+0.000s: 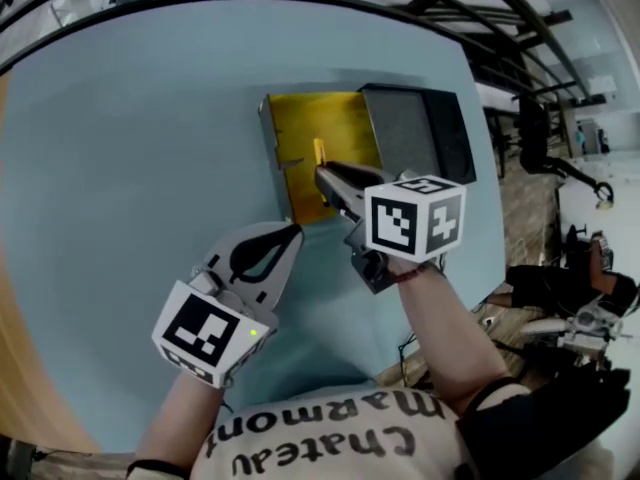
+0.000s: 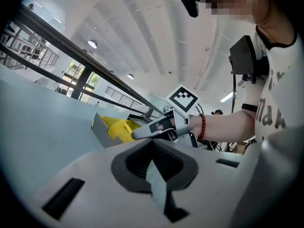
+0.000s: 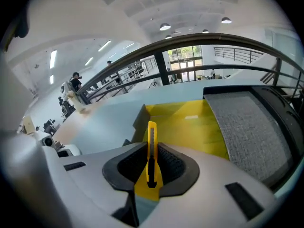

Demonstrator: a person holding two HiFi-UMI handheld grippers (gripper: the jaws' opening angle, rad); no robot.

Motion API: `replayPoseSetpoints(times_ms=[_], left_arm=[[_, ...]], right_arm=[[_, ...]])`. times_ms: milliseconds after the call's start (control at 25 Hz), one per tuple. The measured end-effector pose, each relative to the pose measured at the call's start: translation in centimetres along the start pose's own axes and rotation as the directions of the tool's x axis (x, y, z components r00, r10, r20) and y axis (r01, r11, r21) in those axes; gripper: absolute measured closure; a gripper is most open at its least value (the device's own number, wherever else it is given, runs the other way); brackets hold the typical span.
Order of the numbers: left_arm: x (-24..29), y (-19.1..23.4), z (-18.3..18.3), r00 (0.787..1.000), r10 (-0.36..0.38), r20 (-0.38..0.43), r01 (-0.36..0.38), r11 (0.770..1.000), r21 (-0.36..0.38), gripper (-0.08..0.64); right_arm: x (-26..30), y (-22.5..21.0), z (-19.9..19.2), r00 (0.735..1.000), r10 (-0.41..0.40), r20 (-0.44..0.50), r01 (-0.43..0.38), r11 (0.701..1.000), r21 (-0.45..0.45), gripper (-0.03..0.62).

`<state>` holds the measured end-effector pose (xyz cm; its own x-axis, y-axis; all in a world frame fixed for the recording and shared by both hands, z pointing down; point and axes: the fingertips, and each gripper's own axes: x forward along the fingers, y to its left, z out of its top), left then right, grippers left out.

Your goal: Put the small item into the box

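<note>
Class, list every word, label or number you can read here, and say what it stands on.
"Chateau Marmont": on the person's shirt, upside down in the head view.
Marker cubes: black-and-white square patterns only, no words.
Box and knife: no readable print.

The table [image 1: 130, 168] is pale blue. The box [image 1: 295, 128] is yellow inside with grey walls, and its lid [image 1: 405, 128] is speckled grey (black-rimmed). The knife [image 3: 151, 141] is yellow with a black slider. The left gripper [image 1: 293, 231] and right gripper [image 1: 322, 174] are light grey, with black-and-white square markers.
</note>
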<state>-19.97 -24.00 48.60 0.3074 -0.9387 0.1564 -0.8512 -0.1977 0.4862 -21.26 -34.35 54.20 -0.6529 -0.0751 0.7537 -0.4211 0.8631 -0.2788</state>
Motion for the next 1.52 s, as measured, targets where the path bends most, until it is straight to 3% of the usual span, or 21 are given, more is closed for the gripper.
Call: replayPoseSetpoints(times_ms=[240,560,1520], left_arm=[[-0.1,0.4,-0.9,1.000,-0.014,-0.020,0.014,1.000,0.016,0.558],[0.4,0.5,-1.3,1.000,-0.014,-0.017,0.014,1.000,0.018,0.558],[-1.7,1.0,-1.5,1.000,0.015,0.020,-0.015,1.000,-0.009,0.558]], right_arm=[[1.3,-0.5,-0.6,0.997,-0.033,-0.075,0.031,0.999,-0.023,0.508],[2.2,-1.9,-2.0,0.977,-0.085,-0.197,0.061,0.990,-0.125,0.508],[3.3,-1.8,-3.5,0.923,-0.092,-0.372,0.034,0.987,-0.159,0.511]])
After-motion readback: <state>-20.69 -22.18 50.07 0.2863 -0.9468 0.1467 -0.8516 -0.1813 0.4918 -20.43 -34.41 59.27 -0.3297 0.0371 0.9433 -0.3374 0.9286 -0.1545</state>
